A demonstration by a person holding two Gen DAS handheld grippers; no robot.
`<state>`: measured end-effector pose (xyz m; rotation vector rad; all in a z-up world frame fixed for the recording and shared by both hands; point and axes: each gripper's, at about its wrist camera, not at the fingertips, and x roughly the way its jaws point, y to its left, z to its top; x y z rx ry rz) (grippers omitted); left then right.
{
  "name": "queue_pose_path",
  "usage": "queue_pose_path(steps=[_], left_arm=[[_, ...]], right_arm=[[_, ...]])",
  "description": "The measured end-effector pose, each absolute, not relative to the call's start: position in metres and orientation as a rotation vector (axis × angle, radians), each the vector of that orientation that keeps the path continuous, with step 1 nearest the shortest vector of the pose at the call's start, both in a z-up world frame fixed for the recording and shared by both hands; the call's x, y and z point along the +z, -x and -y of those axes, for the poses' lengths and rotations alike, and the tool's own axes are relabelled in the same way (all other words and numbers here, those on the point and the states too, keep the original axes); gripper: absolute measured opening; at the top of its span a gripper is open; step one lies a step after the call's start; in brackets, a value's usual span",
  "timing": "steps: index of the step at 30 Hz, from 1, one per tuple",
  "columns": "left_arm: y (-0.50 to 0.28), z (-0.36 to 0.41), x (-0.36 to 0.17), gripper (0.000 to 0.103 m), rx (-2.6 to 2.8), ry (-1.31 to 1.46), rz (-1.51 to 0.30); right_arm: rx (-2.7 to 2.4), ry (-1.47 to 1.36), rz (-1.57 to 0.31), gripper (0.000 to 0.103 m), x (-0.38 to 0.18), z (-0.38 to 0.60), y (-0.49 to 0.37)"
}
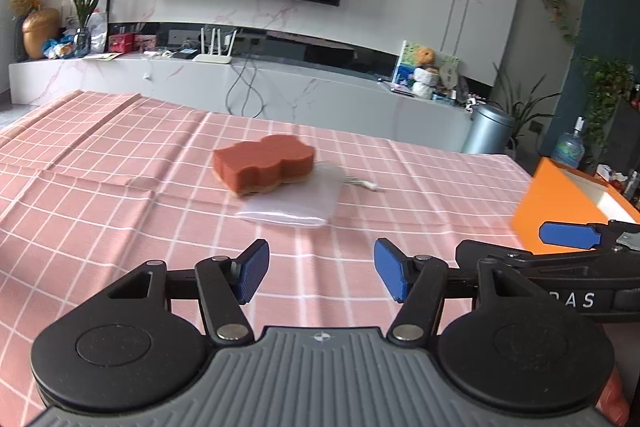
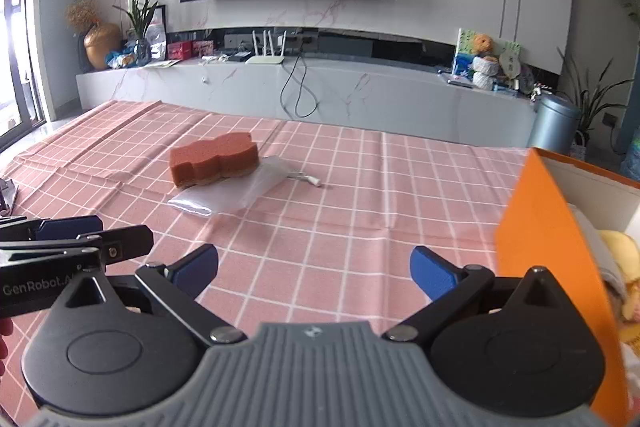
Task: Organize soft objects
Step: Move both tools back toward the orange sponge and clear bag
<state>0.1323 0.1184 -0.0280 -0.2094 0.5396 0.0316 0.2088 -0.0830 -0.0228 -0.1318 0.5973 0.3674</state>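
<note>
On the left wrist view, left gripper (image 1: 321, 269) hangs over the pink checked tablecloth (image 1: 100, 211), jaws apart, nothing between the blue pads. Ahead, mid-table: orange sponge (image 1: 264, 163) resting partly on a clear plastic bag (image 1: 298, 203); small white item (image 1: 366, 183) just beside the bag's far corner. Orange box (image 1: 560, 211) at right edge, open top, white inner wall visible, contents not visible from here. Right gripper (image 1: 568, 235) crosses in front of the box.

Right wrist view: right gripper (image 2: 314, 269) jaws wide apart, empty, above bare cloth. Sponge (image 2: 212, 157) and bag (image 2: 236, 193) ahead left, well apart from the fingers. Orange box (image 2: 548, 227) close at right; inside, soft yellow and grey items (image 2: 620, 259), partly cut off. Left gripper (image 2: 68, 231) visible at left edge.
</note>
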Motion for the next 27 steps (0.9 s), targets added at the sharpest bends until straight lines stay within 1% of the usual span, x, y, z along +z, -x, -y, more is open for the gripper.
queue_pose_path(steps=[14,20,27], left_arm=[[-0.181,-0.181,-0.041,0.071,0.133,0.205,-0.599],[-0.196,-0.205,-0.046,0.070,0.146,0.206,-0.614],[-0.215,-0.215,-0.052,0.069,0.155,0.188,-0.633]], right_arm=[[0.426,0.177,-0.628,0.100,-0.044,0.006,-0.270],[0.442,0.161,-0.707,0.100,-0.057,-0.024,-0.304],[0.415,0.139,-0.758,0.100,-0.072,-0.049,-0.335]])
